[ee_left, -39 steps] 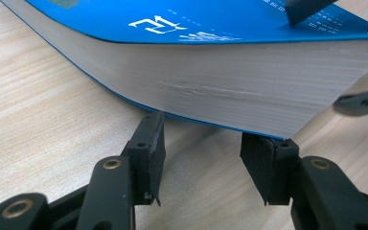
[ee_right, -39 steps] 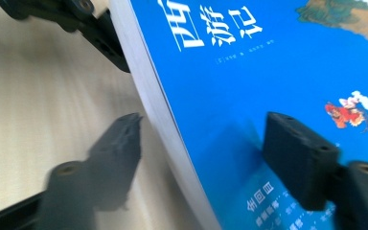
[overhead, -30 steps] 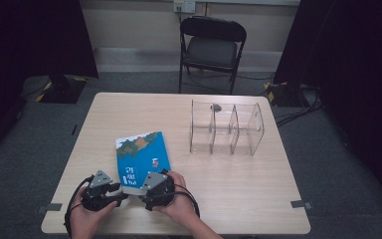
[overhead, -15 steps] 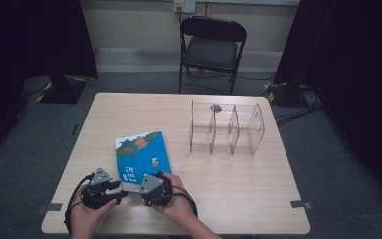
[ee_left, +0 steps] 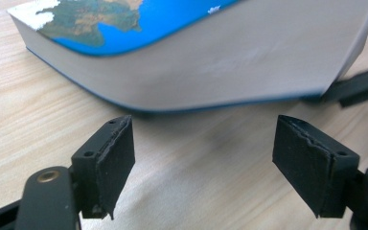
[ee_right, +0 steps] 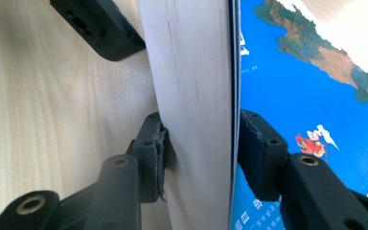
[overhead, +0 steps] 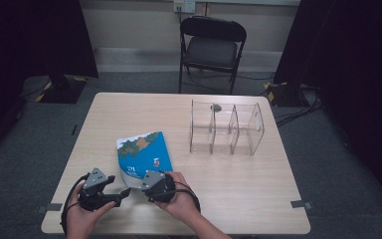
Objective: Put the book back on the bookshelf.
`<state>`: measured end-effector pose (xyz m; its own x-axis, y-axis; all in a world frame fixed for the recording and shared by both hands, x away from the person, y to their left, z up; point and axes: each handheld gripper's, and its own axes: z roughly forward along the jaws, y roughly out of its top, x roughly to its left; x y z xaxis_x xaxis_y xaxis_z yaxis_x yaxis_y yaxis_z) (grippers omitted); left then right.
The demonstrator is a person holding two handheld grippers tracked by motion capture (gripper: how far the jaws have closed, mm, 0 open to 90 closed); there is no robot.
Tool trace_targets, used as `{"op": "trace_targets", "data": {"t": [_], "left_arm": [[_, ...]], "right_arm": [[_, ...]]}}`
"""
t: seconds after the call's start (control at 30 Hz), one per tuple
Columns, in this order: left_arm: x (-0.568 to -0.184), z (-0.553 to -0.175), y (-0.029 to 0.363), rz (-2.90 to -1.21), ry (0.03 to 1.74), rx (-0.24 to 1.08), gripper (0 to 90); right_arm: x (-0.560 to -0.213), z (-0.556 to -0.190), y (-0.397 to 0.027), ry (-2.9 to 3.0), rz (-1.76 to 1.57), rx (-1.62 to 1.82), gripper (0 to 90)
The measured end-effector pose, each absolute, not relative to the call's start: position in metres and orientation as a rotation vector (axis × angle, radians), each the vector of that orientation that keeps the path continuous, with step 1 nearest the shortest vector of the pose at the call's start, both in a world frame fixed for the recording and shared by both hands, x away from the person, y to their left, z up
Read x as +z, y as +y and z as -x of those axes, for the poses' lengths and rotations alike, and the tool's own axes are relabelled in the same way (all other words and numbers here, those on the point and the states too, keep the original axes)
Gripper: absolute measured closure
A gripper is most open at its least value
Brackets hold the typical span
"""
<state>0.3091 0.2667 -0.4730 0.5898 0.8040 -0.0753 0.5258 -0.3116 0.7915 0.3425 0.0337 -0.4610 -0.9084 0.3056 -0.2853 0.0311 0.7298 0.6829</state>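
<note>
A: Listing the table [overhead: 238,199] first: light wood, a person's two hands at its near edge, a gripper in each.

B: Item one?

A: Book [overhead: 144,155], blue cover with a map-like picture in green, brown and white. It lies left of centre, its near edge at the grippers. In the left gripper view the book [ee_left: 249,52] shows a thick grey page block, and its near corner is raised off the wood.

B: Right gripper?

A: Right gripper [overhead: 146,184], at the book's near right corner. In its own view the right gripper [ee_right: 201,148] has one jaw under the page block and one on the blue cover of the book [ee_right: 191,62], both pressed against it: clamped on the book.

B: Left gripper?

A: Left gripper [overhead: 124,191], just beside the book's near left corner. In its own view the left gripper [ee_left: 203,153] has its jaws spread wide with bare wood between them; the book's page edge lies just beyond the jaw tips, apart from them.

B: Other stock?

A: Clear rack [overhead: 226,129] with upright dividers, right of the book and well apart from it. Black folding chair [overhead: 213,42] beyond the far edge.
</note>
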Motion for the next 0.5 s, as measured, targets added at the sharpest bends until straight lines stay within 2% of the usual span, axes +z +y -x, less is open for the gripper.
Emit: {"op": "trace_targets", "data": {"t": [0.23, 0.5], "left_arm": [[-0.472, -0.308, 0.272, -2.007, 1.038, 0.473, 21.8], [-0.481, -0.309, 0.265, -2.038, 1.037, 0.423, 18.0]], "right_arm": [[-0.449, -0.344, 0.027, 2.576, -0.276, 0.984, 58.4], [-0.422, -0.345, 0.02, 2.605, -0.321, 0.978, 60.2]]}}
